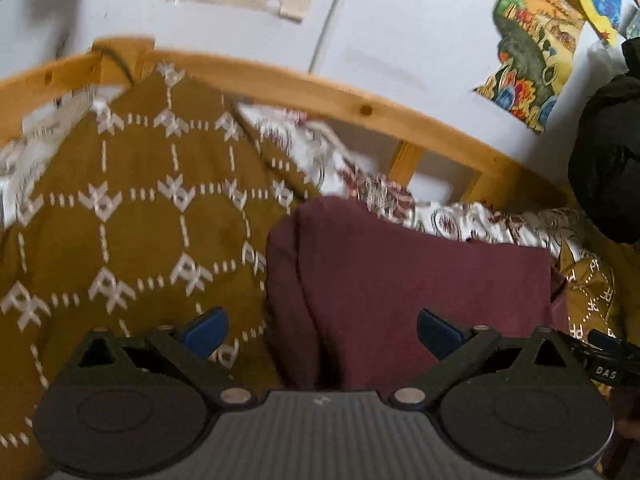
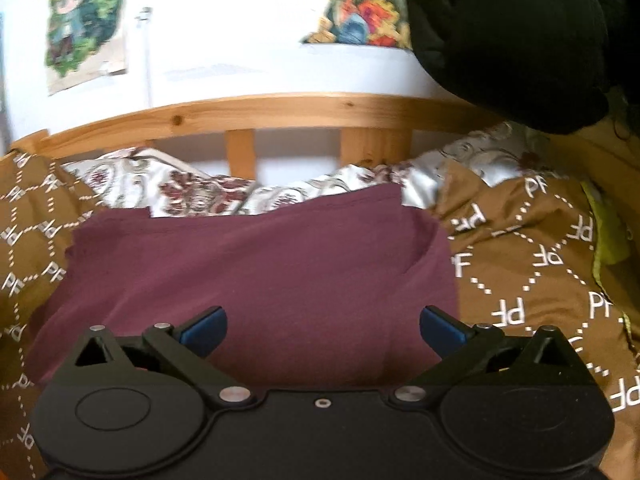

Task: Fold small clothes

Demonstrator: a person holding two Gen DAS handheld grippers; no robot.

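1. Maroon garment: lies folded into a rough rectangle on the brown patterned bedspread, at the middle of the bed. In the right wrist view it fills the centre, with its far edge at 12 o'clock against the floral sheet. In the left wrist view it sits from centre toward 3 o'clock.
2. Handling, as a judgement: thin soft knit, light, limp, not fragile. It should slump and crease if lifted by one point, and it may drag on the bedspread. Best taken at two corners or along a doubled edge, pinching all layers together.
3. Left gripper: jaws spread to full width, nothing between them. Its left finger is over the bedspread, its right one over the garment's near left part. Whether either touches the cloth cannot be told.
4. Right gripper: jaws equally wide, empty, hovering over the garment's near edge at 6 o'clock.
5. Surroundings: wooden bed rail at 12 o'clock, a black bundle at 2 o'clock, and posters on the wall.
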